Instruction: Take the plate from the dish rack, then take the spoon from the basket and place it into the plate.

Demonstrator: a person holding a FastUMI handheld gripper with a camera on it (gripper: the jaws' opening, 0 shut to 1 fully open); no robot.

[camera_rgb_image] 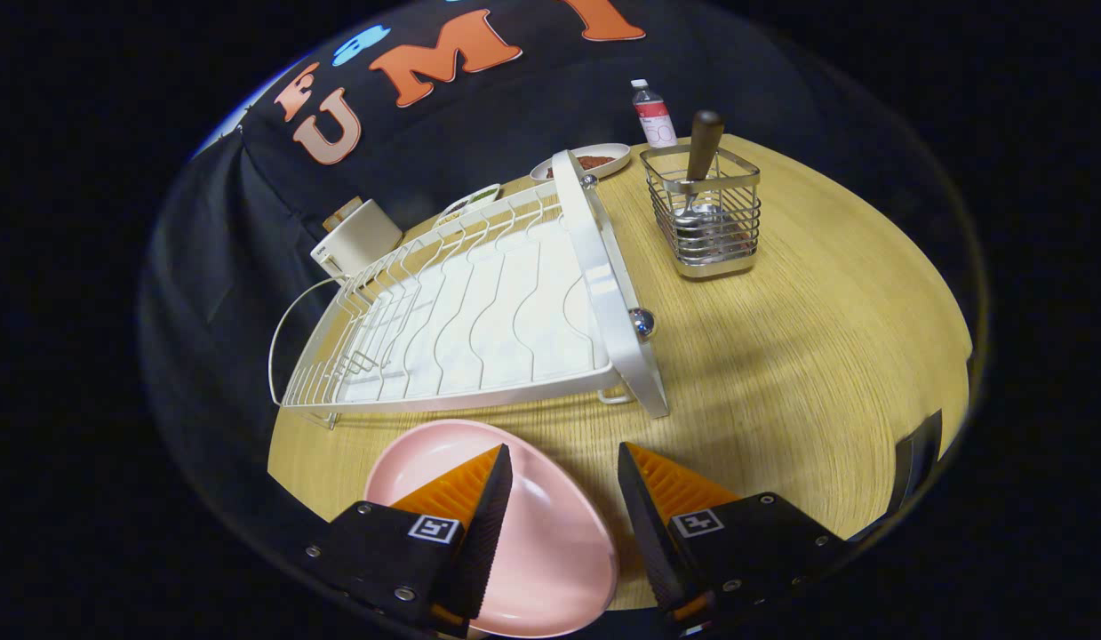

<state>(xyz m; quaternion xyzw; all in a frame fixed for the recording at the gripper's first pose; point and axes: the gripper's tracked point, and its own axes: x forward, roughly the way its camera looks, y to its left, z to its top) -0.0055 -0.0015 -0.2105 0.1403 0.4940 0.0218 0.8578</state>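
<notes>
A pink plate [550, 542] lies flat on the wooden table [799, 373], just in front of the white wire dish rack [479, 311]. My gripper [566, 480] is open above the plate's right half, with one finger [488, 507] over the plate and the other finger [643, 507] past its rim; nothing is held. Beyond the fingers, to the right of the rack, stands a wire basket [706, 218] with a spoon [699, 169] upright in it, its dark handle sticking up.
Behind the rack stand a cream container [359, 236], a small dish [470, 200] and a plate with reddish contents [590, 162]. A small bottle [653, 114] stands behind the basket. Bare tabletop stretches right of the rack.
</notes>
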